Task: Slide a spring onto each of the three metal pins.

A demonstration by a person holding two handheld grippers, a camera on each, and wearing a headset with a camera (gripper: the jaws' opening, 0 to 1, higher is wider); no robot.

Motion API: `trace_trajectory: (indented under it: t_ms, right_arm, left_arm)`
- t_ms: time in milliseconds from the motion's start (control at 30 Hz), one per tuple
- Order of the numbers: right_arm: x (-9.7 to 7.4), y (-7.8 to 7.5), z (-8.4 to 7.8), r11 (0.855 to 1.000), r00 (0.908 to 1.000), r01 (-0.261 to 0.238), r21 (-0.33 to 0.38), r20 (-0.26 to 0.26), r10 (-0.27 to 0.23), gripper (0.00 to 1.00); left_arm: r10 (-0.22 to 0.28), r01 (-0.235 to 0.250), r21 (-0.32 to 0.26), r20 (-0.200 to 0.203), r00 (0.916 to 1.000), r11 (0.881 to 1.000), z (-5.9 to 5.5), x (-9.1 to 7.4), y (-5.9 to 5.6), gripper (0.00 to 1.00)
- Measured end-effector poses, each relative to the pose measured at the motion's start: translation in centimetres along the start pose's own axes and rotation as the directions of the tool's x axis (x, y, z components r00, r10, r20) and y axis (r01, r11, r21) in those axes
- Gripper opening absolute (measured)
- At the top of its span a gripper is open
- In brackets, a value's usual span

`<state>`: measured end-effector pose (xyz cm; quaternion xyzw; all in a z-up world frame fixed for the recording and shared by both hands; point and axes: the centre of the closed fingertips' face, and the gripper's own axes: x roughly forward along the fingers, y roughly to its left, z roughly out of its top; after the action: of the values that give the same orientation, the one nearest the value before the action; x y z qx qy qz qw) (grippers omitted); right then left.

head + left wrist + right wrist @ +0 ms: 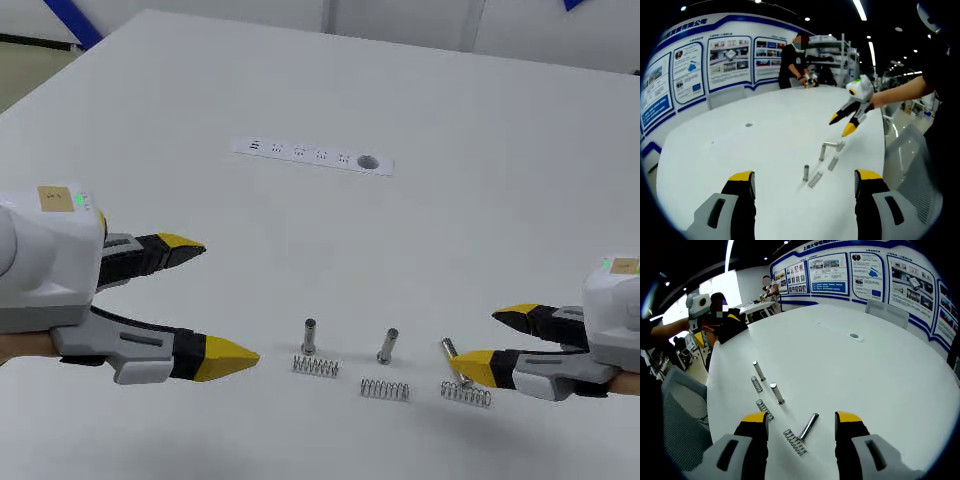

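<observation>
Rightmost pin (pixel 809 426) just before jaws of right gripper (pixel 801 418)

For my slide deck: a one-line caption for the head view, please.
Left tongs and right tongs, both open, flank three metal pins and three loose springs on a white table.

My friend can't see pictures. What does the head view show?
Three metal pins and three springs sit on a white table, no spring on a pin yet. The left gripper and right gripper, both open, flank them.
</observation>
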<state>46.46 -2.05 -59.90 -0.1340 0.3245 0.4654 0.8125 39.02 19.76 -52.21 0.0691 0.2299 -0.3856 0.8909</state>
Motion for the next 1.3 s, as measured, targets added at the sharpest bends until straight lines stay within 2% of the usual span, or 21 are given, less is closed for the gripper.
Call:
trace_trajectory:
  t_ms: [100,233,433,667,733,867,1133,1300]
  right_arm:
    - [0.5,-0.2,-0.1,1.0,0.9999,0.006,-0.003,-0.016,-0.006,0.51]
    - [1.4,-0.6,-0.3,0.999,0.9995,0.005,0.038,-0.032,-0.003,0.48]
    - [2.8,-1.3,-0.9,0.996,0.9976,0.029,0.079,-0.064,-0.023,0.41]
    - [3.9,-2.4,-2.2,0.986,0.9893,0.085,0.145,-0.13,-0.067,0.33]
    - [4.2,-2.4,-2.4,0.984,0.988,0.088,0.153,-0.14,-0.067,0.32]
    - [4.7,-2.3,-2.6,0.984,0.9849,0.09,0.155,-0.16,-0.065,0.31]
    - [5.5,-2.5,-3.6,0.978,0.9707,0.133,0.163,-0.221,-0.095,0.28]
    - [5.5,-2.1,-3.8,0.978,0.968,0.133,0.16,-0.233,-0.094,0.22]
  left_arm:
    - [-0.005,0.005,-0.003,-0.003,1.0,1.0,-0.2,0.1,-0.2,0.83]
    - [-0.011,0.011,-0.01,-0.001,0.9999,1.0,-0.3,0.3,-0.3,0.83]
    - [-0.006,0.006,-0.02,-0.002,1.0,1.0,-0.5,0.3,0.0,0.84]
    - [0.005,-0.005,-0.026,-0.007,1.0,1.0,-1.0,0.4,0.2,0.87]
    - [0.005,-0.005,-0.027,-0.013,0.9999,1.0,-1.2,0.4,0.3,0.88]
    - [0.006,-0.007,-0.033,-0.006,1.0,0.999,-1.3,0.4,0.3,0.88]
    - [0.01,-0.011,-0.044,-0.008,0.9999,0.999,-1.8,0.3,0.2,0.88]
    - [0.013,-0.013,-0.047,-0.007,0.9999,0.999,-2.0,0.3,0.2,0.88]
